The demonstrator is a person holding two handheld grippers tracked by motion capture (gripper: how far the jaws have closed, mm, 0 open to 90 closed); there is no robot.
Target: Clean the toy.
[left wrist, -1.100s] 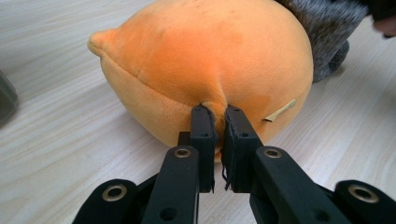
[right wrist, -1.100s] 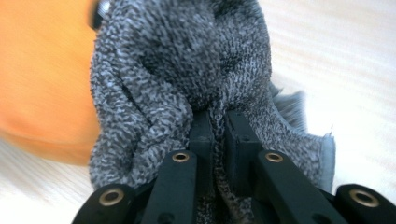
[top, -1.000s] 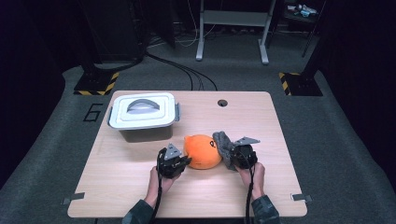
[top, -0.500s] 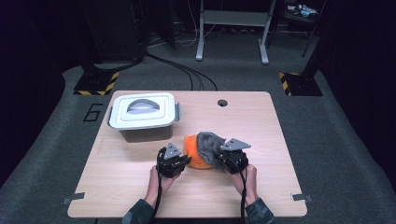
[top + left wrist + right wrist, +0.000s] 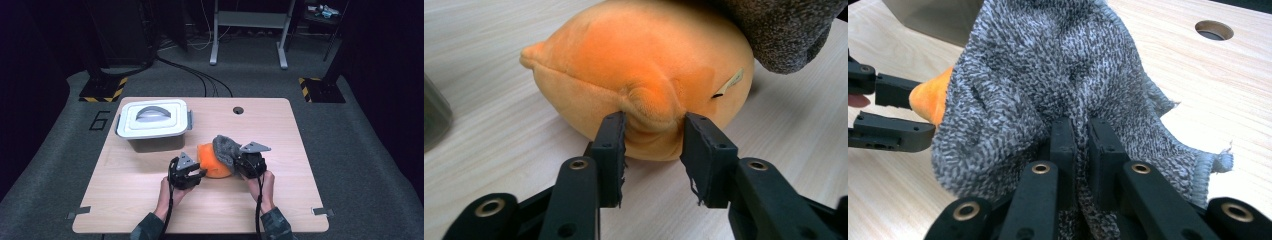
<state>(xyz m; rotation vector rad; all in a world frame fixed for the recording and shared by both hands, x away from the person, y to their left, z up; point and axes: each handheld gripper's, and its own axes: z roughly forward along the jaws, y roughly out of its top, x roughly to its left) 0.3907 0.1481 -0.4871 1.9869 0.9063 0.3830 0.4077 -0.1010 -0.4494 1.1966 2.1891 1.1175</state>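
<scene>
The fingers [image 5: 610,150] of the left gripper [image 5: 651,127] stand a little apart at the lower middle of the left gripper view. They have just been opening, and a soft nub of the toy [image 5: 649,60] sits between them, barely squeezed if at all. The right gripper [image 5: 1075,130] is clamped tight on a fold of the cloth [image 5: 1048,65], which bunches up across the middle of its view.

In the high view the bench [image 5: 125,200] fills the centre. A lidded box [image 5: 152,117] sits in its upper left, well apart from the work. The orange toy [image 5: 212,162] lies just below the middle, resting on the bench between the two grippers. The grey cloth [image 5: 226,147] is draped over the toy's upper right side.

The step looks like moving the cloth along the toy while the other hand steadies it. I cannot tell whether the cloth is going on or coming off.

- **Left hold:** With it this loose, the toy will probably slide or roll with the cloth. Close again on a fuller pinch of plush, low on the body, before pulling harder.
- **Right pull:** Keep it slow and in line with the toy's long axis, since the knit will likely catch on the plush.
- **Right grip:** Hold the fold deep between the fingers so it does not slip out.
</scene>
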